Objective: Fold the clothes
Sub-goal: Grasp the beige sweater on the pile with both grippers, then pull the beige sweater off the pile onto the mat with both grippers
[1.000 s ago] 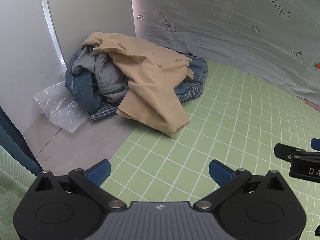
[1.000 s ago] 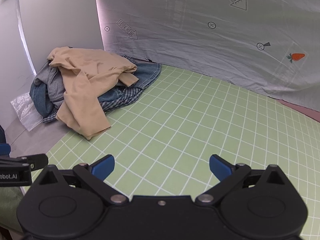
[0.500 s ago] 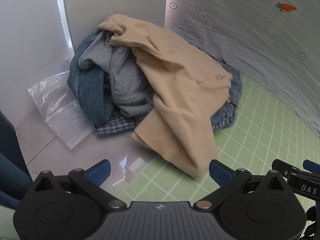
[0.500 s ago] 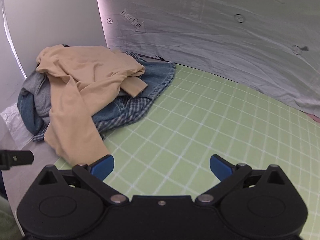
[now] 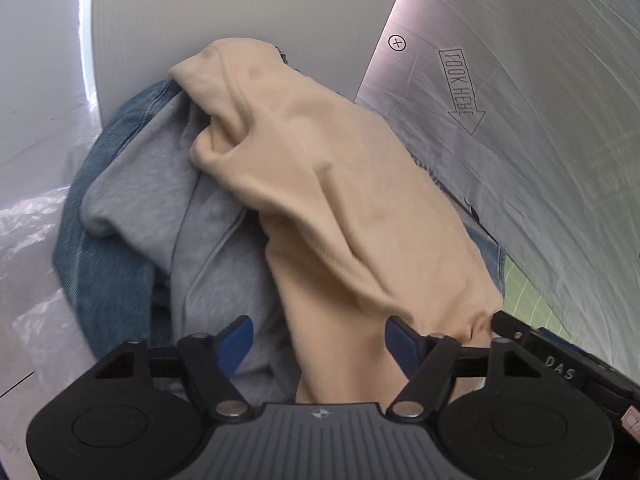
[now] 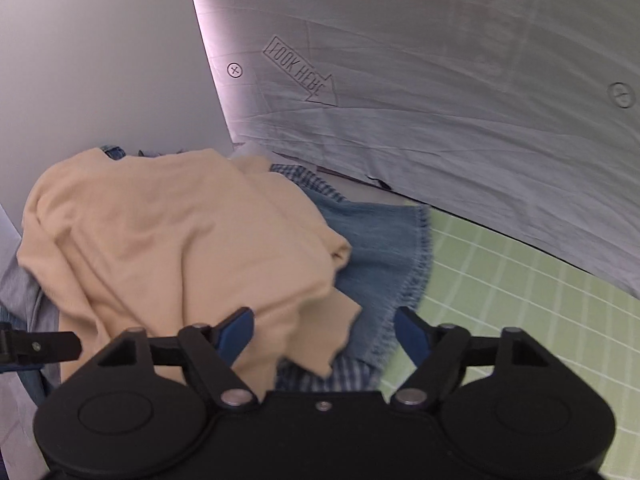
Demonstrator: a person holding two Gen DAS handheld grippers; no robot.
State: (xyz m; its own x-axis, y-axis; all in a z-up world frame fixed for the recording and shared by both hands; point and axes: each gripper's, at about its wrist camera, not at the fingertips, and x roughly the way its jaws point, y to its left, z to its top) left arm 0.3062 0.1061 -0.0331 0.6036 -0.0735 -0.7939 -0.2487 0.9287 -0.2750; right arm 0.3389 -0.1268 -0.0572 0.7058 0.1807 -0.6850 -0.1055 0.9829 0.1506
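- A big grey sheet [image 6: 460, 128] hung behind everything, with a "look here" arrow printed on it.
- Beside it stood a plain white wall [image 5: 224, 12], right at the back of the clothes.
- The surface had a green mat [image 6: 520, 300] with white squares on it. It lay to the right of the clothes.
- The pile of clothes [image 5: 248, 216] sat in the corner, against the wall and the sheet.
- A tan top [image 5: 344, 200] lay on the pile, over the other clothes. It hung down the front, toward me.
- A grey top [image 5: 192, 224] lay under the tan one, on the left side.
- Blue jeans cloth [image 6: 380, 248] stuck out on the right, with its edge on the green mat. More blue cloth showed on the far left of the pile.
- A bit of blue checked cloth [image 6: 344, 372] peeked out at the bottom.
- A clear plastic bag [image 5: 28, 248] lay left of the pile.
- My left gripper [image 5: 318, 340] was right over the pile. Its jaws were closing, with the tan top and grey top between them. The pads did not squeeze the cloth yet.
- My right gripper [image 6: 324, 330] was over the loose edge of the tan top. Its jaws were closing too, with that cloth between them, not pinched yet.
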